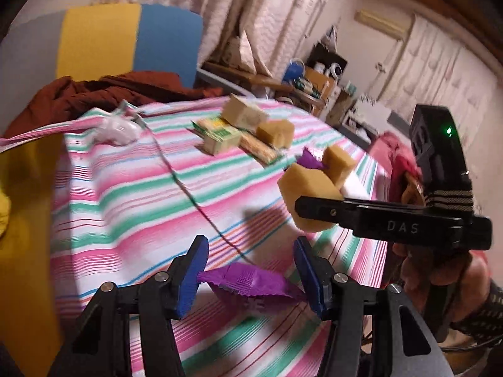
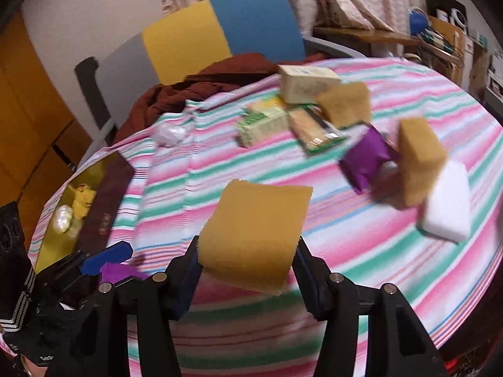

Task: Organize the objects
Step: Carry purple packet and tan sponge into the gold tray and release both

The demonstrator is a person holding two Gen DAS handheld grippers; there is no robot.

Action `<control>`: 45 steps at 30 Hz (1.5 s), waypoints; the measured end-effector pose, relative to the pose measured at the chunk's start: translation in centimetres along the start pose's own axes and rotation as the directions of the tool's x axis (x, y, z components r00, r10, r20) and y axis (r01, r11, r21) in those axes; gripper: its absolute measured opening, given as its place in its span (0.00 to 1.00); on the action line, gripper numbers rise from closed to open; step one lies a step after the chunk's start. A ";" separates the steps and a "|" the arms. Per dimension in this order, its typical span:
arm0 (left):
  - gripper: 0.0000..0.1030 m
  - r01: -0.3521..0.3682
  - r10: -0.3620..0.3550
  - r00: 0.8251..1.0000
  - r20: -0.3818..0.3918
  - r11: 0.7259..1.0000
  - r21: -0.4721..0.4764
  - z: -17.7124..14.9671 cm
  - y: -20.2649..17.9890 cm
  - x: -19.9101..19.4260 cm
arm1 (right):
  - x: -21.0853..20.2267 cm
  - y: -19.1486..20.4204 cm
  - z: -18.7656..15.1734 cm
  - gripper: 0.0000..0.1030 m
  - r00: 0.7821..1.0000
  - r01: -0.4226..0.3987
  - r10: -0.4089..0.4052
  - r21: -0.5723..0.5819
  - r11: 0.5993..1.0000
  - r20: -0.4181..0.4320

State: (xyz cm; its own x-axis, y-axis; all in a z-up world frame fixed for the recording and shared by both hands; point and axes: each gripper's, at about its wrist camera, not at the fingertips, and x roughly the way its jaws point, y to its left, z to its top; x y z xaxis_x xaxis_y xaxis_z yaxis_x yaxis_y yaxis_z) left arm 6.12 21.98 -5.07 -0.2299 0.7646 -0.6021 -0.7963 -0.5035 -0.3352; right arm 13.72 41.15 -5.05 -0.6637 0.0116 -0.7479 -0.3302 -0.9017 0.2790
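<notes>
Holding, lower centre of each view above the striped table: my left tool pinches a purple wrapper, crinkly, light; my right tool squeezes a yellow sponge, soft, gripped by its edges.

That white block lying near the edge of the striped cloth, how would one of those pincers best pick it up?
Probably from above, pinching across the narrower width of the white block. It lies flat on the striped cloth with its broad face up, so its long side faces give flat, parallel surfaces. A brown sponge stands right against its far-left side, so approach from the open near side.
</notes>
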 end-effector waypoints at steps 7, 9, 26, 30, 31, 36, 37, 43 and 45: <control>0.55 -0.030 0.042 0.993 0.109 0.994 -0.106 0.2 3.8 -5.5 | 0.4 5.0 1.3 0.54 0.999 -0.052 0.053 -0.093 0.994 0.002; 0.55 -0.035 0.055 0.989 0.138 0.989 -0.143 0.3 5.1 -7.0 | 0.7 6.4 1.5 0.54 0.997 -0.072 0.072 -0.114 0.991 -0.005; 0.55 -0.313 0.392 0.908 0.150 0.871 -0.379 -3.4 17.6 -16.5 | 4.7 20.7 2.8 0.54 0.970 -0.243 0.225 -0.348 0.905 -0.092; 0.55 -0.378 0.451 0.886 0.111 0.838 -0.394 -3.8 19.7 -16.6 | 7.5 23.3 4.1 0.55 0.973 -0.231 0.211 -0.372 0.899 -0.096; 0.56 -0.393 0.466 0.879 0.101 0.829 -0.398 -3.9 20.1 -16.7 | 8.4 23.8 4.5 0.56 0.974 -0.228 0.205 -0.370 0.901 -0.101; 0.88 -0.470 0.543 0.837 0.063 0.774 -0.425 -4.2 21.7 -17.3 | 11.6 24.8 6.2 0.62 0.990 -0.136 0.115 -0.362 0.922 -0.079; 0.94 -0.482 0.560 0.826 0.063 0.759 -0.437 -4.3 21.9 -17.5 | 11.8 24.6 6.5 0.65 0.992 -0.121 0.101 -0.347 0.930 -0.074; 1.00 -0.500 0.616 0.782 0.090 0.707 -0.500 -4.2 22.0 -19.1 | 10.2 22.9 7.4 0.79 0.984 -0.175 0.173 -0.280 0.944 -0.031; 1.00 -0.495 0.622 0.778 0.092 0.696 -0.520 -4.3 21.7 -19.3 | 9.6 22.4 7.3 0.79 0.981 -0.194 0.195 -0.272 0.943 -0.026</control>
State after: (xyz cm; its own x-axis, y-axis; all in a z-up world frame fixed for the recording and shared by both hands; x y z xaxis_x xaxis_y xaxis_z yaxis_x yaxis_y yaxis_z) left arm -4.32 -5.41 -3.83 -0.7254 0.3184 -0.6102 -0.1496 -0.9383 -0.3117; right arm -4.90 24.25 -1.57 -0.6978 -0.1754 -0.6945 0.0002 -0.9696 0.2447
